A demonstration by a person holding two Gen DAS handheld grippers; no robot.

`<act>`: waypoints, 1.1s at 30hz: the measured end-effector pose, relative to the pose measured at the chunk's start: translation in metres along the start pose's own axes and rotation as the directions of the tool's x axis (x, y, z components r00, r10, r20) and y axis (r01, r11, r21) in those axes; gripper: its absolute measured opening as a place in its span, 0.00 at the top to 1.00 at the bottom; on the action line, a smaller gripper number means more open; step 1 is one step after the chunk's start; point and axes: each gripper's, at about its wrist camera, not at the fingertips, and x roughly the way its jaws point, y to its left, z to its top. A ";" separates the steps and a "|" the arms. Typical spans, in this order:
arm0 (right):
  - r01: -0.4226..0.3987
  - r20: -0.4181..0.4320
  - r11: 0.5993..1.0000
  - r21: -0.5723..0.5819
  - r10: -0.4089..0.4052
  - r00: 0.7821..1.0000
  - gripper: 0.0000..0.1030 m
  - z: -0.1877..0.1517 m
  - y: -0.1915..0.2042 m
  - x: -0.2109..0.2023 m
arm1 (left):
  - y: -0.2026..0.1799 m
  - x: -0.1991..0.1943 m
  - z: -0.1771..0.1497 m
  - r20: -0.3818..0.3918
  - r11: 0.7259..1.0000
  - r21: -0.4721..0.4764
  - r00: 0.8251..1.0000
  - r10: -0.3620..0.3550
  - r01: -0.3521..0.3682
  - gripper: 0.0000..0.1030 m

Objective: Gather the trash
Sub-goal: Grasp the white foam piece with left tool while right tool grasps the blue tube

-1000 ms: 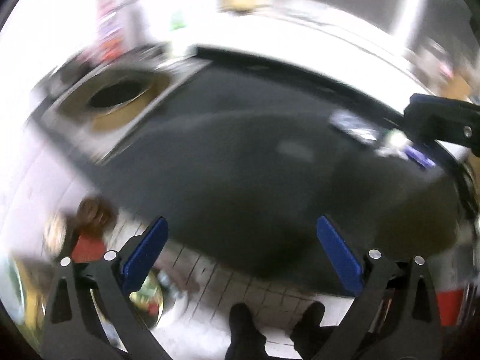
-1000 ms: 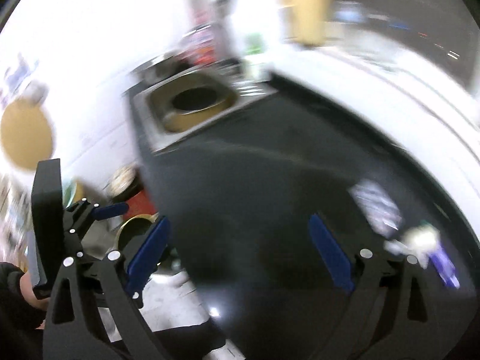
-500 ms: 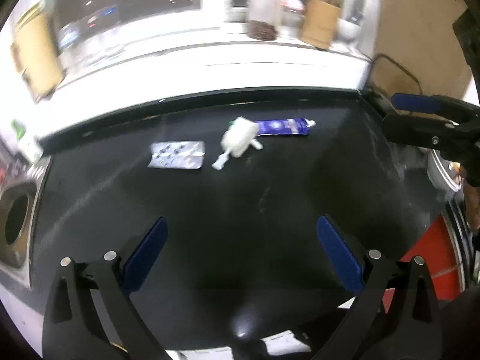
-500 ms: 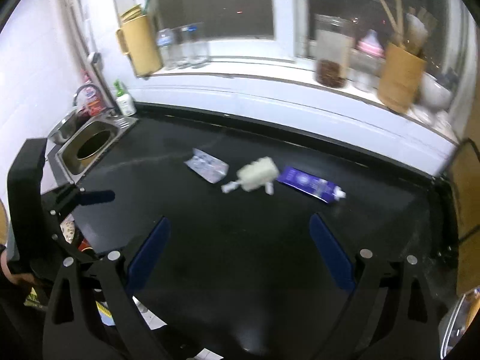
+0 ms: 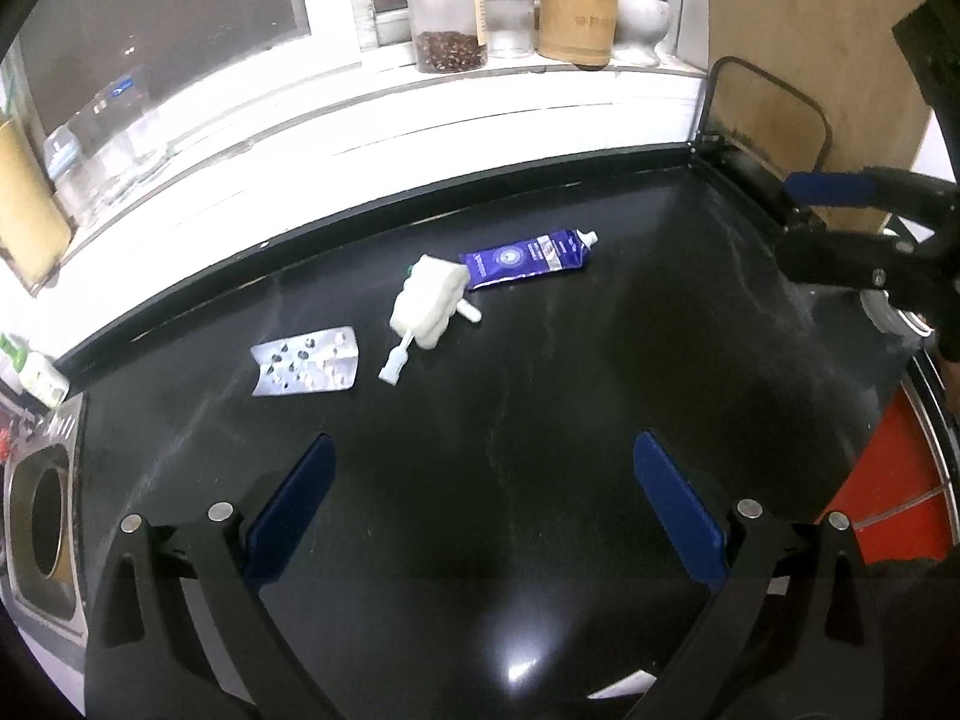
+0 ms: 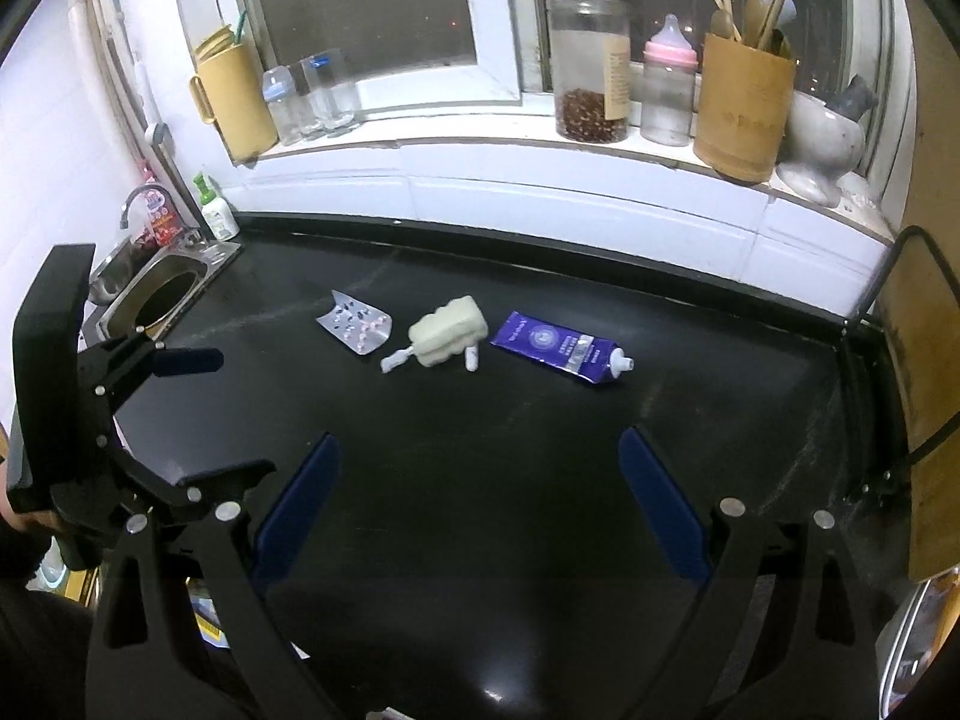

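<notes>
Left wrist view now steady and sharp after a blurred swing past the sink, settled on the desk. Beside the white sponge-like lump: blister pack sinkward, blue tube opposite. Left gripper and right gripper both spread wide, empty, well short of the lump. Likely next: approach and first pick.

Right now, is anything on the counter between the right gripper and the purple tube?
Nothing visible. The right gripper is open over bare black counter, and the purple tube lies beyond it with a clear stretch between. The white scrap sits left of the tube, off that line.
</notes>
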 end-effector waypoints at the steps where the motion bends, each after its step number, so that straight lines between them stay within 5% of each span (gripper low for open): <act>1: -0.001 -0.004 1.000 0.000 0.001 1.000 0.12 0.001 -0.003 0.002 | 0.000 0.005 0.004 -0.001 1.000 0.000 1.000 -0.002 0.002 0.06; 17: -0.064 -0.155 0.995 -0.073 0.052 0.987 0.12 0.027 -0.064 0.104 | 0.039 0.129 0.058 -0.073 0.993 0.075 0.993 -0.088 0.094 0.06; 28: -0.096 -0.327 0.977 -0.193 0.028 0.944 0.12 0.046 -0.101 0.229 | 0.063 0.224 0.076 -0.167 0.975 0.120 0.972 -0.165 0.186 0.07; 33: -0.120 -0.377 0.949 -0.292 0.001 0.926 0.12 0.052 -0.099 0.269 | 0.064 0.239 0.070 -0.187 0.962 0.140 0.960 -0.206 0.234 0.25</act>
